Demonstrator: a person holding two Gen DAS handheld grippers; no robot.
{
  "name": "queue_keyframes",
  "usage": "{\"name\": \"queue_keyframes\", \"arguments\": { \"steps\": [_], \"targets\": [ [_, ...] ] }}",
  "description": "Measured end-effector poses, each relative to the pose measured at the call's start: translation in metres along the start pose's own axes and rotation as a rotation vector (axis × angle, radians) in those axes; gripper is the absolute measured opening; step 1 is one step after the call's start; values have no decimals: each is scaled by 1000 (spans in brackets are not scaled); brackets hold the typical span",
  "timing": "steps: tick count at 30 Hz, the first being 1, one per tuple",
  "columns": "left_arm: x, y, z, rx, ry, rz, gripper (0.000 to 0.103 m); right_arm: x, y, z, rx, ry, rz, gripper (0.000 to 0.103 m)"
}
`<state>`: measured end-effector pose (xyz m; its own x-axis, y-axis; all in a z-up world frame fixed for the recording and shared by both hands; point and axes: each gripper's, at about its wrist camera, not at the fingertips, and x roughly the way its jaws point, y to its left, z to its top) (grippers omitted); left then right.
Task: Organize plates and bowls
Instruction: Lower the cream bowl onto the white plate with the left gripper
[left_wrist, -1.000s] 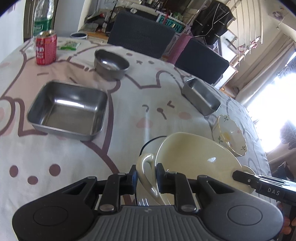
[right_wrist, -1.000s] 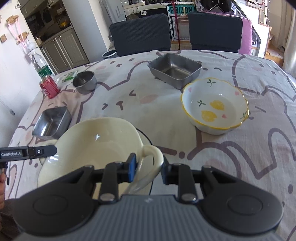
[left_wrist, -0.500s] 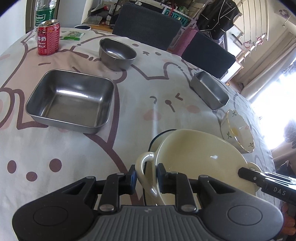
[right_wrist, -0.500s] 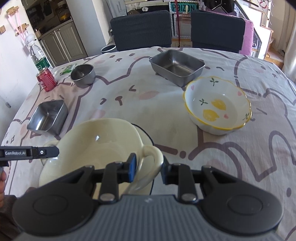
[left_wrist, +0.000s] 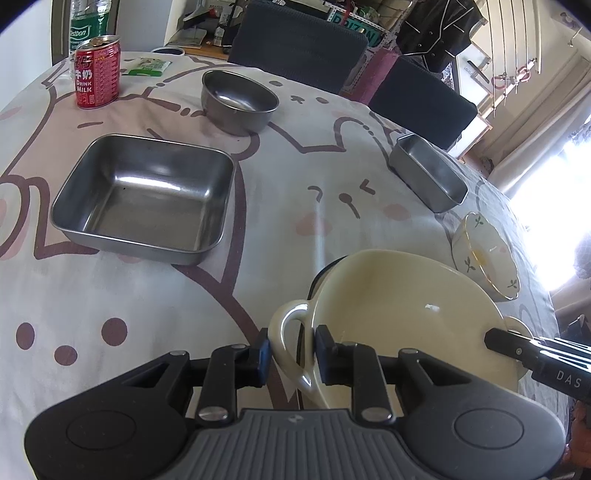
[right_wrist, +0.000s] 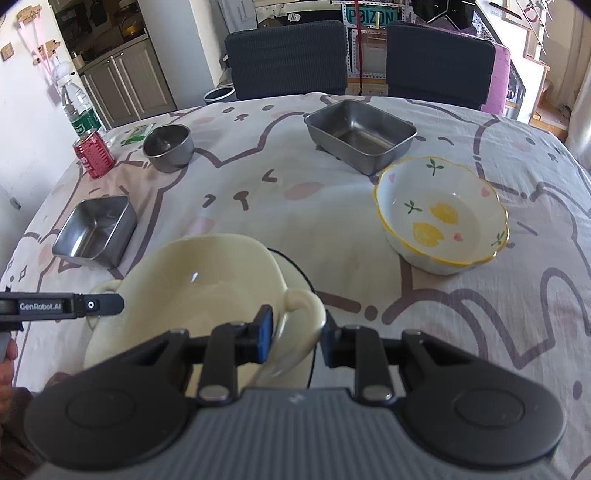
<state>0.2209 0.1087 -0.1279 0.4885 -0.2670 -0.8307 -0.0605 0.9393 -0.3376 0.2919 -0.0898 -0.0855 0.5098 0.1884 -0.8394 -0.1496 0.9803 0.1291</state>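
A cream two-handled bowl (left_wrist: 399, 314) sits low in both views, over a dark-rimmed plate (right_wrist: 295, 269) on the tablecloth; whether it rests on the plate I cannot tell. My left gripper (left_wrist: 293, 350) is shut on its left handle (left_wrist: 284, 332). My right gripper (right_wrist: 295, 338) is shut on the opposite handle (right_wrist: 306, 306). Each gripper's tip shows at the bowl's far side in the other view. A white bowl with lemon print (right_wrist: 439, 218) stands to the right.
A square steel tray (left_wrist: 144, 199) lies at the left, a round steel bowl (left_wrist: 238, 101) behind it. A rectangular steel tray (right_wrist: 360, 134) stands at the back right. A red can (left_wrist: 96, 72) and a bottle (right_wrist: 77, 107) stand far left; two chairs (right_wrist: 288, 59) behind.
Both grippers keep their hold on the bowl's handles. The table has slid only slightly in both views; nothing on it moved.
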Motion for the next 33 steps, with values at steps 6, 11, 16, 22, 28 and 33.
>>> {"name": "queue_keyframes", "arguments": {
  "steps": [6, 11, 16, 22, 28, 33],
  "targets": [
    [0, -2, 1, 11, 4, 8, 27, 3, 2, 0, -10, 20, -9, 32],
    [-1, -5, 0, 37, 0, 18, 27, 6, -1, 0, 16, 44, 2, 32],
    [-1, -6, 0, 38, 5, 24, 27, 8, -5, -1, 40, 65, 13, 32],
    [-3, -13, 0, 80, -4, 45, 26, 15, -15, -1, 112, 110, 45, 32],
    [-3, -11, 0, 78, -3, 46, 26, 17, -15, -2, 117, 116, 47, 32],
    [-3, -15, 0, 98, -9, 55, 26, 22, -21, -1, 151, 129, 55, 32]
  ]
}}
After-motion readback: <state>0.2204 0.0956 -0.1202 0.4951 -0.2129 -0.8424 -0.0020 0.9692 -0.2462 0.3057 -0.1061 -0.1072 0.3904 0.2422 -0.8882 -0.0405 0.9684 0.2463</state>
